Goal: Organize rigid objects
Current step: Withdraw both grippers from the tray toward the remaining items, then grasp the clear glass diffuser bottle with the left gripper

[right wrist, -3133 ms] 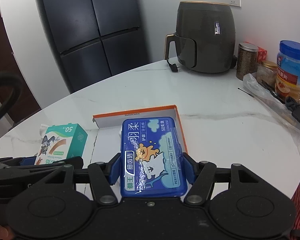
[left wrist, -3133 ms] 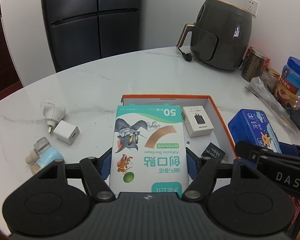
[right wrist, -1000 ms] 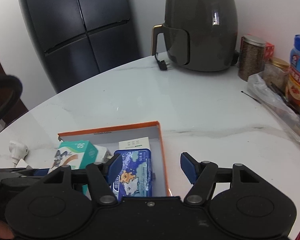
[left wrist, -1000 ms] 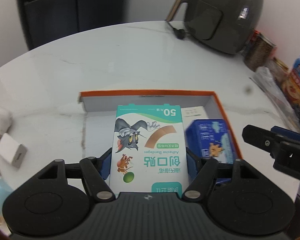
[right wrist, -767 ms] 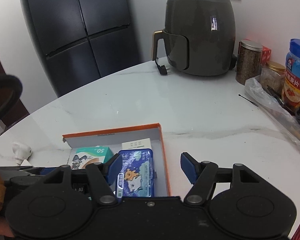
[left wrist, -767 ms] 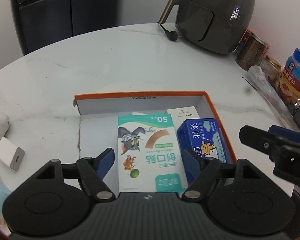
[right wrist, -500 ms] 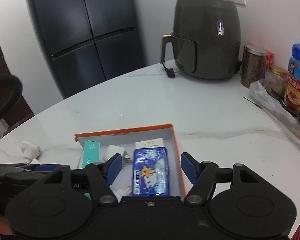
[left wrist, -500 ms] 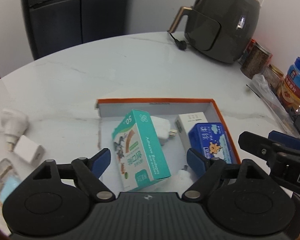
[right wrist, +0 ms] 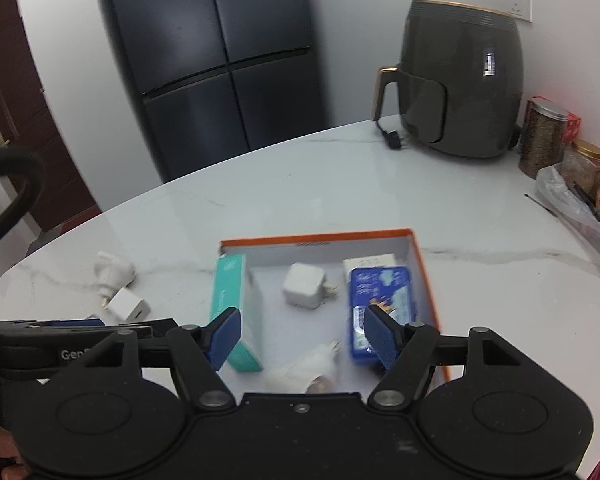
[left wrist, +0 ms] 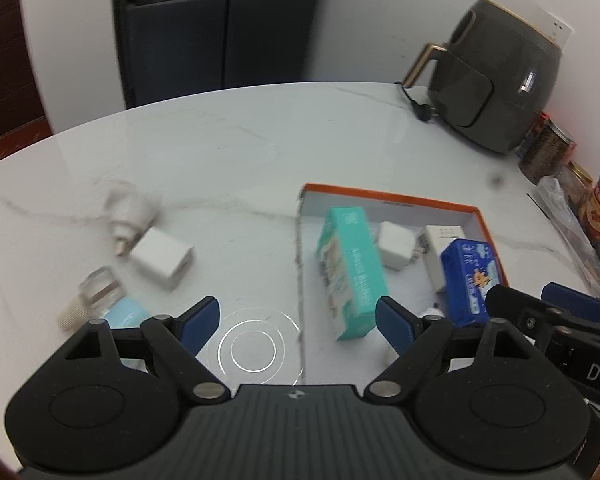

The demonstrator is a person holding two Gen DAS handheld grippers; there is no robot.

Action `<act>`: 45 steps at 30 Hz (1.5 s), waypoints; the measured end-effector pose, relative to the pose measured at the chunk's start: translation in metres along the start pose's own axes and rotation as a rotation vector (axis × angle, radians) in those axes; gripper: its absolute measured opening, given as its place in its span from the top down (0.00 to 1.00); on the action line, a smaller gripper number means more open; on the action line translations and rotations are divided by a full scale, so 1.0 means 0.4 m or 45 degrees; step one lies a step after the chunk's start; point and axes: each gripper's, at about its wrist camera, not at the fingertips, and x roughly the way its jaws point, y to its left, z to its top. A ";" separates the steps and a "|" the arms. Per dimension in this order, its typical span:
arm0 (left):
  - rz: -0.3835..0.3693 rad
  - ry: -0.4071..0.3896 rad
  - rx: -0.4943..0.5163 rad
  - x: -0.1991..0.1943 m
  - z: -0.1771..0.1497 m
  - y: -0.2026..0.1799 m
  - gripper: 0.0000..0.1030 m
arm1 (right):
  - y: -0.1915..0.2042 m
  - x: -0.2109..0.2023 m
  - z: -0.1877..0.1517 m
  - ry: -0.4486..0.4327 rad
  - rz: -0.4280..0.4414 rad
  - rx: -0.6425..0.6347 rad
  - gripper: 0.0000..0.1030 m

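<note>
An orange-rimmed tray (left wrist: 387, 200) (right wrist: 315, 238) lies on the white marble table. Inside it a teal bandage box (left wrist: 351, 272) (right wrist: 232, 296) stands on its edge by the left wall. A blue tin (left wrist: 471, 276) (right wrist: 381, 304) lies at the right, with a white charger cube (left wrist: 395, 244) (right wrist: 303, 284) and a small white box (left wrist: 439, 236) between them. A white plug (right wrist: 311, 372) lies at the tray's near end. My left gripper (left wrist: 298, 320) is open over bare table left of the tray. My right gripper (right wrist: 303, 334) hangs above the tray's near end, its jaws opening, empty.
Left of the tray lie a white adapter (left wrist: 162, 258), a round white plug (left wrist: 126, 216) and a clear and light-blue item (left wrist: 100, 300). A dark air fryer (right wrist: 459, 88) stands at the back right. Jars (right wrist: 545, 138) and a plastic bag (right wrist: 575, 204) line the right edge.
The left gripper let go of the teal box, which tipped onto its edge in the tray. The right gripper released the blue tin. Both grippers drew back and up, the left swinging leftward.
</note>
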 end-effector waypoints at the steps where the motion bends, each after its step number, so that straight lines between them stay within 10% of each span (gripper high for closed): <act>1: 0.005 0.000 -0.010 -0.008 -0.005 0.012 0.15 | 0.008 -0.002 -0.004 0.002 0.005 -0.004 0.21; 45: 0.254 0.011 -0.327 -0.108 -0.102 0.349 0.14 | 0.288 0.049 -0.033 0.082 0.223 -0.202 0.20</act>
